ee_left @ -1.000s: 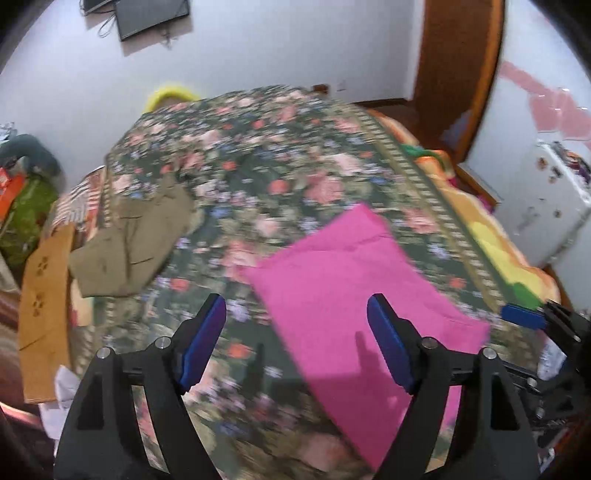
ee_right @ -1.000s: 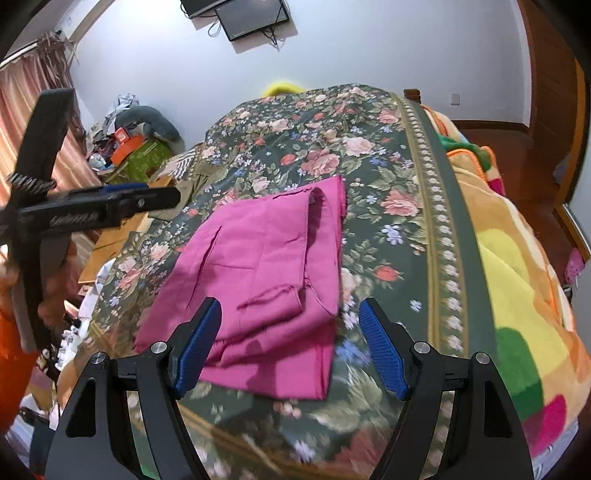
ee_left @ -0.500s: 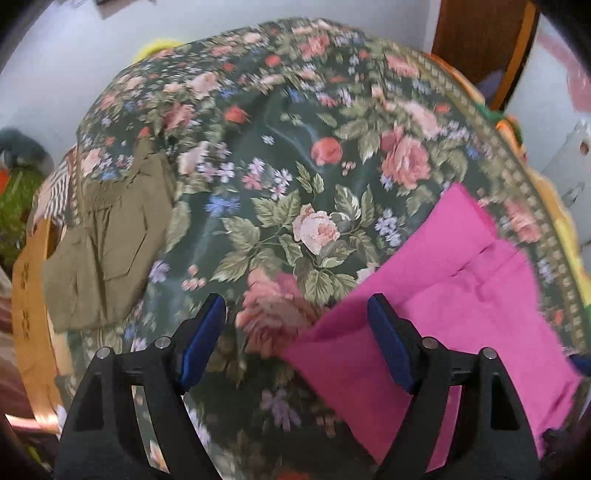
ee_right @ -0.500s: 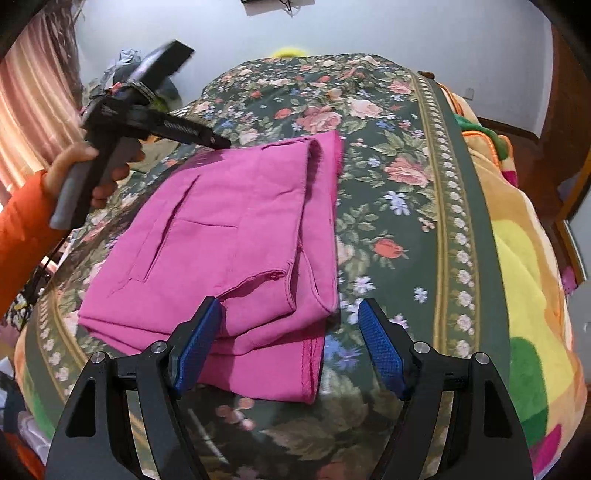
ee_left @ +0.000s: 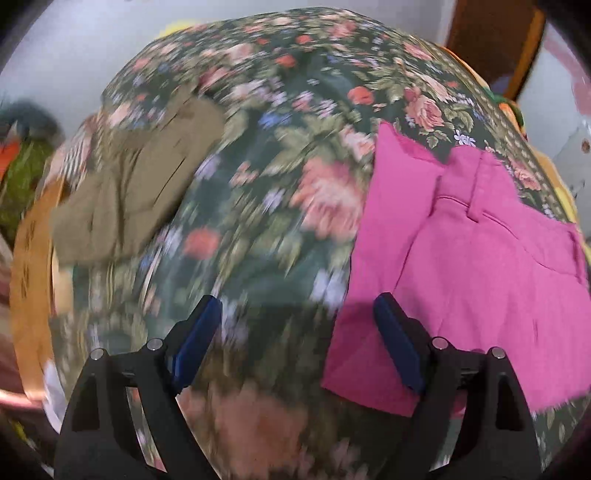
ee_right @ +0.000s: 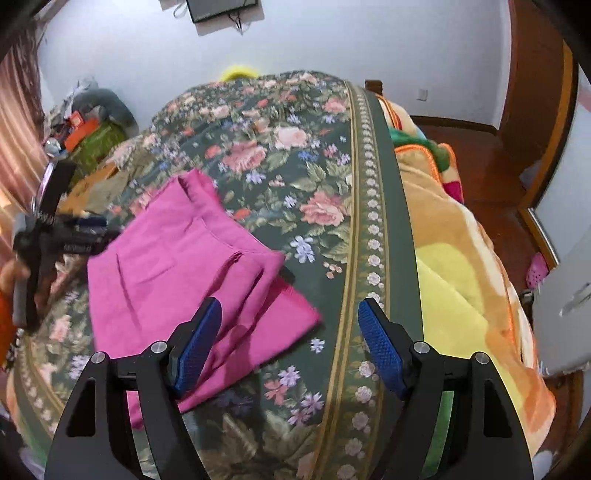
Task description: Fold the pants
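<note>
— While both wrist views blur at the edges, where do the pink pants (ee_right: 173, 273) lie?

— Folded flat on the floral bedspread (ee_right: 295, 177), toward the side of the bed with the patterned border stripe. In the left wrist view the pink pants (ee_left: 476, 258) fill the right half of the picture, with a pocket seam and a fold line showing.

— And the left gripper (ee_left: 299, 343)?

— Its jaws stand wide apart with nothing between them. The right blue pad (ee_left: 397, 347) sits over the near edge of the pants; whether it touches the cloth I cannot tell. The left pad is over bare bedspread.

— The right gripper (ee_right: 290, 343)?

— Also spread wide and holding nothing. Its left pad (ee_right: 197, 347) overlaps the near corner of the pants, and its right pad hangs over the border stripe. From this view the left gripper (ee_right: 66, 236) shows at the far left, just beside the pants' far edge, blurred.

— Anything else on the bed?

— An olive-green garment (ee_left: 129, 188) lies well apart from the pants, near the opposite edge. A yellow and orange blanket (ee_right: 454, 266) hangs along the bed's side beyond the stripe. A dark screen (ee_right: 221, 7) is mounted on the white wall behind.
</note>
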Motion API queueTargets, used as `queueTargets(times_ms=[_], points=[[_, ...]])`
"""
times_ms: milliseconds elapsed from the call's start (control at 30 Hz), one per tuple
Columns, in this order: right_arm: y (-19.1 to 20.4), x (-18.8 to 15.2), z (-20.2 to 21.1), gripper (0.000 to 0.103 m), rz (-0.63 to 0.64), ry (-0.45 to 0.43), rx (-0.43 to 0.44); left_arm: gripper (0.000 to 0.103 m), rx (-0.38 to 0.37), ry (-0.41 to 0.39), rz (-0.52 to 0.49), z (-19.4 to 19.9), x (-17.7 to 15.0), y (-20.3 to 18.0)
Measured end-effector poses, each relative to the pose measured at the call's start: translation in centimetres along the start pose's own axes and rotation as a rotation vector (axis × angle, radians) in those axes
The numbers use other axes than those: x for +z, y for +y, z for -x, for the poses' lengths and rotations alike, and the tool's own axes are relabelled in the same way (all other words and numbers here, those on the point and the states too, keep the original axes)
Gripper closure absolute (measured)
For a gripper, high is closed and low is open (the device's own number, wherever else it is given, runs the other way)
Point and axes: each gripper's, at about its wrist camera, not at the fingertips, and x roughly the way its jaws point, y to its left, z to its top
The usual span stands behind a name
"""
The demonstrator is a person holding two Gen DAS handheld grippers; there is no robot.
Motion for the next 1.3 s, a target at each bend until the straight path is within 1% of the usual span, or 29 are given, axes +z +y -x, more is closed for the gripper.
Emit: queueTargets(times_ms=[67, 100, 167, 267, 300, 333, 367, 400, 433, 500, 600, 667, 733, 867, 900, 967, 1033, 1067, 1167, 1233, 1300], points=[[0.3, -0.2, 0.4, 0.030, 0.000, -0.003, 0.021, 0.016, -0.004, -0.002, 0.023, 0.9, -1.4, 0.3], [0.7, -0.4, 0.7, 0.030, 0.006, -0.003, 0.028, 0.016, 0.012, -0.017, 0.027, 1.9, -2.6, 0.3], [1.4, -0.9, 0.8, 0.030, 0.024, 0.003, 0.043, 0.016, 0.030, -0.033, 0.031, 3.1, -3.8, 0.3], [2.5, -1.7, 0.4, 0.030, 0.043, 0.027, 0.080, 0.017, 0.022, -0.047, 0.068, 4.9, -6.1, 0.5], [2.8, -1.9, 0.2, 0.035, 0.049, 0.035, 0.093, 0.017, 0.001, -0.038, 0.083, 5.3, -6.9, 0.7], [3.1, -2.3, -0.1, 0.050, 0.057, 0.050, 0.104, 0.017, -0.015, -0.038, 0.097, 5.3, -7.3, 0.8], [3.3, -2.5, -0.3, 0.057, 0.054, 0.062, 0.109, 0.017, -0.028, -0.040, 0.116, 5.2, -7.6, 1.0], [3.5, -2.8, -0.8, 0.068, 0.049, 0.082, 0.127, 0.017, -0.044, -0.044, 0.140, 5.4, -8.0, 1.4], [3.7, -3.1, -1.2, 0.071, 0.047, 0.098, 0.142, 0.017, -0.053, -0.043, 0.155, 5.6, -8.2, 1.5], [3.9, -3.5, -1.4, 0.071, 0.054, 0.087, 0.133, 0.017, -0.054, -0.041, 0.175, 6.0, -8.3, 1.7], [3.9, -3.6, -1.4, 0.073, 0.088, 0.089, 0.093, 0.018, -0.025, -0.050, 0.163, 6.7, -7.9, 1.6], [3.8, -3.5, -1.7, 0.073, 0.129, 0.094, 0.055, 0.018, 0.006, -0.076, 0.135, 7.5, -7.3, 1.3], [3.2, -3.4, -2.0, 0.073, 0.140, 0.103, 0.064, 0.018, 0.021, -0.107, 0.115, 8.3, -6.7, 0.9], [2.2, -2.5, -3.1, 0.074, 0.162, 0.112, 0.034, 0.018, 0.006, -0.152, 0.088, 9.3, -5.1, 0.2], [2.0, -2.1, -3.3, 0.073, 0.169, 0.112, 0.019, 0.018, 0.003, -0.158, 0.083, 9.4, -4.8, 0.1], [1.3, -1.1, -4.2, 0.074, 0.194, 0.115, -0.045, 0.018, -0.006, -0.162, 0.069, 9.2, -3.6, -0.4], [0.2, -0.3, -4.9, 0.073, 0.171, 0.128, -0.069, 0.018, -0.003, -0.159, 0.055, 8.7, -2.7, -1.0], [-0.4, 0.1, -5.0, 0.073, 0.151, 0.132, -0.063, 0.018, -0.003, -0.162, 0.049, 8.6, -2.3, -1.3], [-1.9, 1.3, -4.5, 0.073, 0.066, 0.131, -0.030, 0.018, -0.035, -0.172, 0.005, 8.1, -0.5, -2.6], [-2.0, 2.0, -3.5, 0.071, 0.043, 0.087, -0.023, 0.018, -0.054, -0.185, -0.032, 7.7, 0.7, -3.5], [-1.6, 2.7, -2.9, 0.071, 0.039, 0.053, 0.008, 0.018, -0.079, -0.192, -0.063, 7.0, 2.0, -4.3]])
